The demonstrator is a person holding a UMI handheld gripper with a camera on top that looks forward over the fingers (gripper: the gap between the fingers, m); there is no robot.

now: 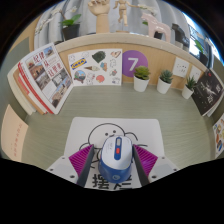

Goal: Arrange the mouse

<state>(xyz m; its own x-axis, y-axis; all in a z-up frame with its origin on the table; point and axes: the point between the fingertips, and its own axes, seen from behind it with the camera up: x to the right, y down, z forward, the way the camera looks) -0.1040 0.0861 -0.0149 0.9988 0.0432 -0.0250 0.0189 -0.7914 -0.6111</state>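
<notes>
A white and blue mouse (115,155) with a red mark near its wheel lies on a white mouse mat (95,131) printed with a cartoon and black characters. The mat lies on the pale green desk (110,105). My gripper (113,152) is low over the mat with the mouse between its fingers. The left pad (84,160) and right pad (144,160) stand at either side of the mouse. A thin strip of mat shows between the left finger and the mouse, so the fingers are open about it.
A sheet of pictures (94,67) and a purple "7" card (135,64) lean on the back wall. Three small potted plants (142,78) (166,80) (188,88) stand at the back right. An open magazine (42,78) leans at the left.
</notes>
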